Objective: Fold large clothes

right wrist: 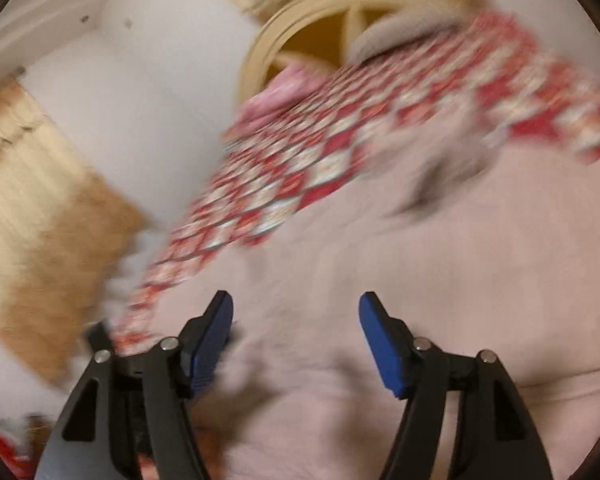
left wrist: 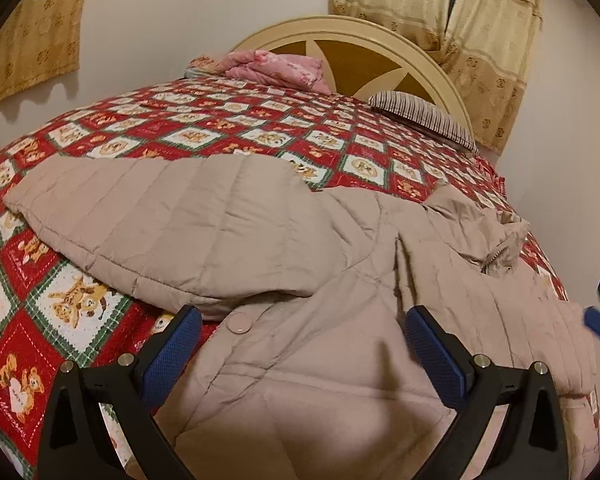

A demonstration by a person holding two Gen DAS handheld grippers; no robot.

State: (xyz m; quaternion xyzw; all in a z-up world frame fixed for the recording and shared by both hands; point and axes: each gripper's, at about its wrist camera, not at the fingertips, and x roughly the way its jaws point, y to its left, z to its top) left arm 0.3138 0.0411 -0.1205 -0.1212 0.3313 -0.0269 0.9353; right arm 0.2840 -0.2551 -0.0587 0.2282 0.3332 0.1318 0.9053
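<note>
From the left wrist view, the beige quilted jacket [left wrist: 284, 240] lies spread on the bed [left wrist: 80, 304], well short of the headboard [left wrist: 380, 52], with one sleeve [left wrist: 148, 220] already laid across toward the left of the jacket's body and the crumpled collar [left wrist: 496, 240] and zipper to the right. The left claw [left wrist: 300, 340] hangs released just above the near edge of the jacket, its blue pads [left wrist: 172, 356] wide apart and gripping nothing; a round snap button [left wrist: 238, 325] sits just beside the left pad. A sliver of blue at the far right of the jacket is probably the other claw, though too little shows to be sure. To fold well from here, I judge the left claw should come down on a firm double edge near the snap — not on a single puffy layer, which would slip — and pinch deep enough to carry the padding. From the right wrist view, heavily blurred, the right claw [right wrist: 296, 344] is also released, pads [right wrist: 384, 352] apart over the jacket's pale fabric [right wrist: 420, 280], with the red patchwork bedcover [right wrist: 284, 184] beyond the jacket. The blur suggests quick motion — slowing before the pinch would help the two claws lift evenly and keep the fold line straight.
</note>
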